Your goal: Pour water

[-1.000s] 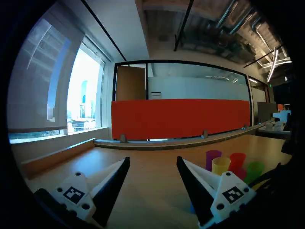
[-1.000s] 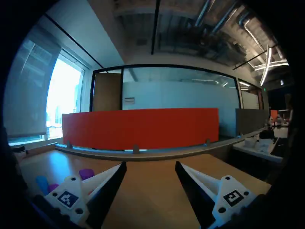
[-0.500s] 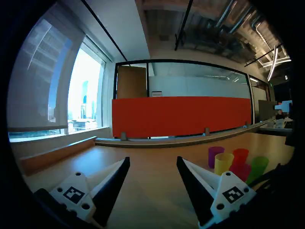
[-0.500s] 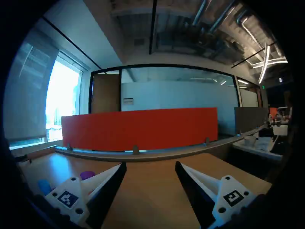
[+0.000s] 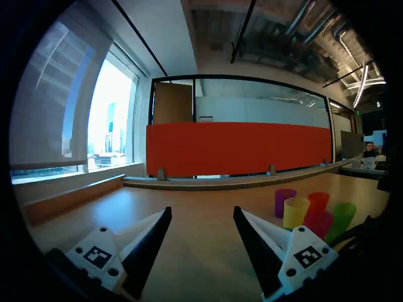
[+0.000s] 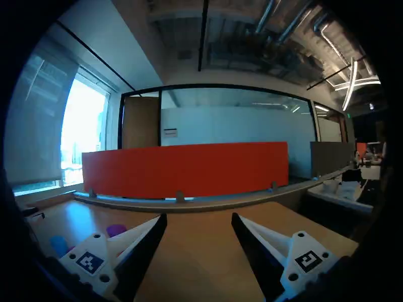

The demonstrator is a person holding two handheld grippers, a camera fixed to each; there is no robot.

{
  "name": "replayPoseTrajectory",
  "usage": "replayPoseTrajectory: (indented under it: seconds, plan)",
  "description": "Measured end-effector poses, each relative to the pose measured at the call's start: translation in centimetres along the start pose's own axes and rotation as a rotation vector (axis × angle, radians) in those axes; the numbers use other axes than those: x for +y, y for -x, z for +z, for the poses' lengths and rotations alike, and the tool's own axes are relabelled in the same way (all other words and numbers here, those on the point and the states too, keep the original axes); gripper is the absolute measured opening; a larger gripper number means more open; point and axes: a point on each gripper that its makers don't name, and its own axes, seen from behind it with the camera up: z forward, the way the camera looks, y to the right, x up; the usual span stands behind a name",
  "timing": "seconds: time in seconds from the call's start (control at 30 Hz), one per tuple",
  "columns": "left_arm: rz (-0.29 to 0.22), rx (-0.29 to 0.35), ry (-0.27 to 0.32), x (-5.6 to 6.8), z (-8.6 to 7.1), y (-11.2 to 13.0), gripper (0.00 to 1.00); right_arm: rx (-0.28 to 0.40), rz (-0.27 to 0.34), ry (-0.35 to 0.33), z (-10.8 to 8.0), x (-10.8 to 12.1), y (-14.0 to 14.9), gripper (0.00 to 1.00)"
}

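Observation:
Several coloured plastic cups stand together on the wooden table to the right of my left gripper (image 5: 201, 216): a purple cup (image 5: 284, 201), a yellow cup (image 5: 295, 211), a red cup (image 5: 318, 202), a pink cup (image 5: 318, 224) and a green cup (image 5: 341, 219). My left gripper is open with nothing between its fingers. In the right gripper view, a purple cup (image 6: 116, 230) and a blue cup (image 6: 59, 245) peek out behind the left finger (image 6: 126, 246). My right gripper (image 6: 199, 221) is open and holds nothing.
The wooden table (image 5: 201, 211) stretches ahead to an orange divider panel (image 5: 237, 148) at its far edge. A window sill (image 5: 70, 194) runs along the left. Another desk with white items (image 6: 342, 191) stands at the right.
The left gripper view has tilted up and shifted a little, so the cups sit slightly farther right and more of them shows. The right gripper view has barely moved.

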Motion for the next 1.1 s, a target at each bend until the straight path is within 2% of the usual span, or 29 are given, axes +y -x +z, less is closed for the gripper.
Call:
replayPoseTrajectory:
  seconds: [0.3,0.67,1.1]
  plan:
    - [-0.008,-0.024,0.009,0.0,0.4,0.7,0.9,0.001,0.005,-0.002,-0.1,0.2,0.1,0.99]
    - [-0.008,-0.025,0.007,-0.1,0.4,0.7,0.9,0.005,0.019,0.007,-0.3,1.1,0.2,0.99]
    - [-0.007,-0.028,0.011,-0.1,0.4,0.8,0.9,0.006,0.011,0.005,-0.4,0.8,-0.2,0.99]
